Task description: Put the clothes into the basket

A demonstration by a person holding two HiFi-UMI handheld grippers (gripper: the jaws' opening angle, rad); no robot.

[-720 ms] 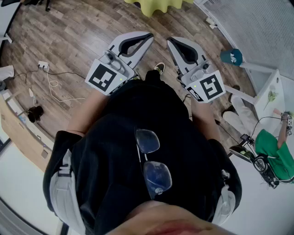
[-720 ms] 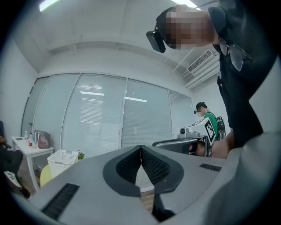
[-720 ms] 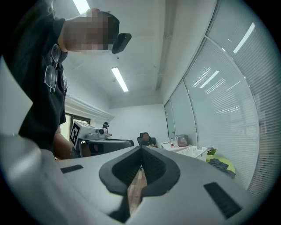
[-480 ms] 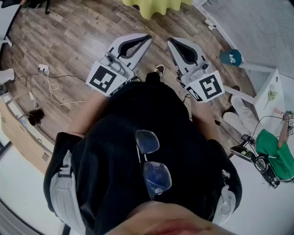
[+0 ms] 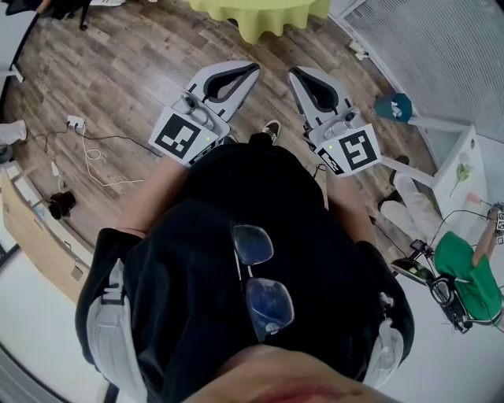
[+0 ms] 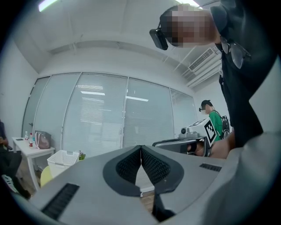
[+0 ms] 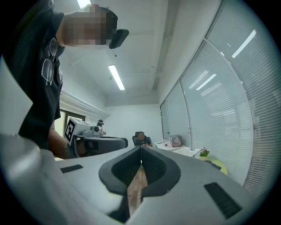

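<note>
Both grippers are held out in front of the person's chest, above the wooden floor. My left gripper [image 5: 253, 69] is shut with nothing between its jaws, and its tips [image 6: 141, 147] meet in the left gripper view. My right gripper [image 5: 293, 72] is also shut and empty, its tips [image 7: 141, 148] touching. A white basket [image 6: 63, 160] stands far ahead, by a yellow-green round table [image 5: 252, 12]; it also shows small in the right gripper view as the white basket [image 7: 189, 151]. No clothes can be made out in any view.
A white cable with a power strip [image 5: 75, 122] lies on the floor at the left. A teal object [image 5: 394, 106] and a white table [image 5: 461, 165] are at the right, beside a person in green [image 5: 465, 283]. A wooden cabinet edge [image 5: 31, 228] runs along the left.
The head view has shifted a little forward, so more of the yellow-green table shows at the top. Both grippers stay shut and side by side.
</note>
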